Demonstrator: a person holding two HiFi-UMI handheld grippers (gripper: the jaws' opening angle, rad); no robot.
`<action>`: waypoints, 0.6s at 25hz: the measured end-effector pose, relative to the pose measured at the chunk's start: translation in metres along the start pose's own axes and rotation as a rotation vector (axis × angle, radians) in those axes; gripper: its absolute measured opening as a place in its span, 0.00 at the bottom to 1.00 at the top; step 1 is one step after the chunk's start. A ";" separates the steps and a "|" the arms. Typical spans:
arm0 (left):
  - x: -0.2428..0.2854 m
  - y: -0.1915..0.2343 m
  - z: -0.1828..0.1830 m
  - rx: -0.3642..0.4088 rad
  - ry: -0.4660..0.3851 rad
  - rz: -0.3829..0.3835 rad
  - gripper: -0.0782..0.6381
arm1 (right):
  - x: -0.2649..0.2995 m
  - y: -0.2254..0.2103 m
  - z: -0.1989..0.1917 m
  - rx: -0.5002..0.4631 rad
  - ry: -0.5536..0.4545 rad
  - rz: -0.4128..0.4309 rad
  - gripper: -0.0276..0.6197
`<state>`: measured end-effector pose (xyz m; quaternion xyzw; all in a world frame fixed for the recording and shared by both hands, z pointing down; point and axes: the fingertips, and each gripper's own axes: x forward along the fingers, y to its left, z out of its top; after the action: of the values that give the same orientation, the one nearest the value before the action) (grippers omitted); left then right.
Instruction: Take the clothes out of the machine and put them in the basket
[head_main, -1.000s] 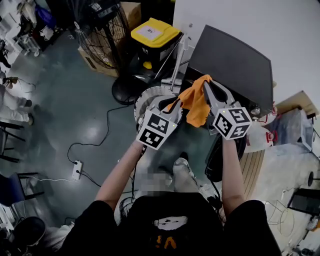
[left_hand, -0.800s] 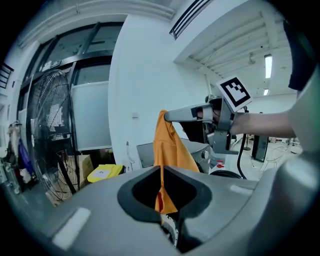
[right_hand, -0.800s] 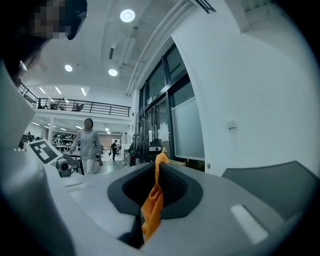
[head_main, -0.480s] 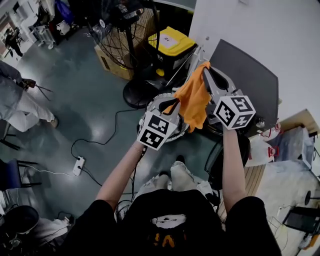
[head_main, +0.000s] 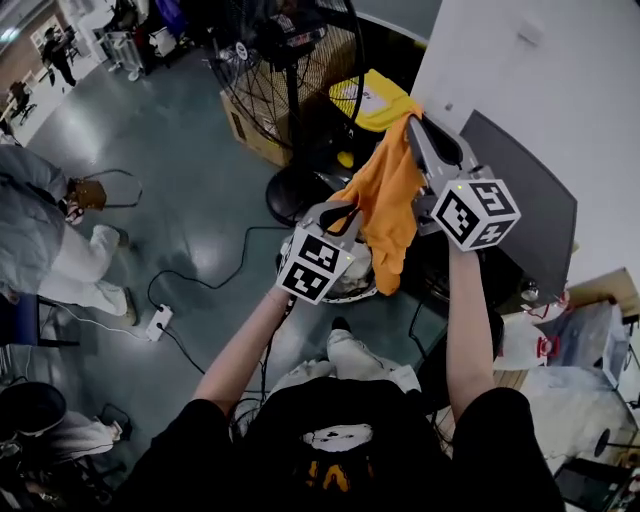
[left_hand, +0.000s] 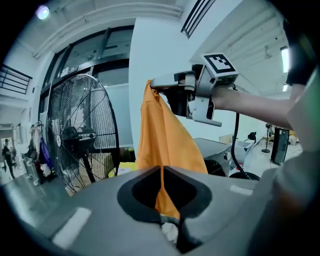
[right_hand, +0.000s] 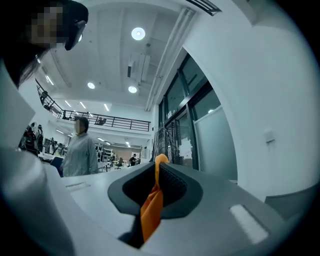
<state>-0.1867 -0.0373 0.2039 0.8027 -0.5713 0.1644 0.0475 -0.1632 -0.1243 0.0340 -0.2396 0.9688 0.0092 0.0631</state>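
An orange cloth (head_main: 385, 200) hangs stretched between my two grippers, high above the floor. My right gripper (head_main: 412, 120) is shut on its top corner, which pokes out between the jaws as an orange tip (right_hand: 150, 210). Lower and to the left, my left gripper (head_main: 350, 212) is shut on the cloth's side edge (left_hand: 165, 145). In the left gripper view the right gripper (left_hand: 152, 84) holds the cloth up from above. A white round basket (head_main: 362, 288) shows partly below the left gripper. The dark grey machine lid (head_main: 530, 200) stands at the right, against the white wall.
A large floor fan (head_main: 290, 60) stands ahead, beside a cardboard box (head_main: 250, 130) and a yellow-lidded bin (head_main: 365, 100). A power strip (head_main: 158, 322) and cables lie on the floor at left. A person (head_main: 40, 230) stands at the far left.
Both grippers have risen with the orange cloth and drawn it up and away from the machine. The cloth hangs longer between them. The head view has swung towards the fan.
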 end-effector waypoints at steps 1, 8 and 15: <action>0.003 0.004 0.002 -0.002 -0.002 0.009 0.29 | 0.005 -0.002 0.005 -0.004 -0.012 0.012 0.12; 0.032 0.030 0.008 -0.018 0.009 0.050 0.29 | 0.029 -0.020 0.015 0.004 -0.053 0.067 0.12; 0.056 0.050 -0.018 -0.066 0.086 0.071 0.29 | 0.027 -0.046 -0.078 0.122 0.095 0.055 0.12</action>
<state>-0.2207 -0.1004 0.2332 0.7722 -0.6018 0.1816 0.0926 -0.1750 -0.1814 0.1083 -0.2090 0.9756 -0.0593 0.0314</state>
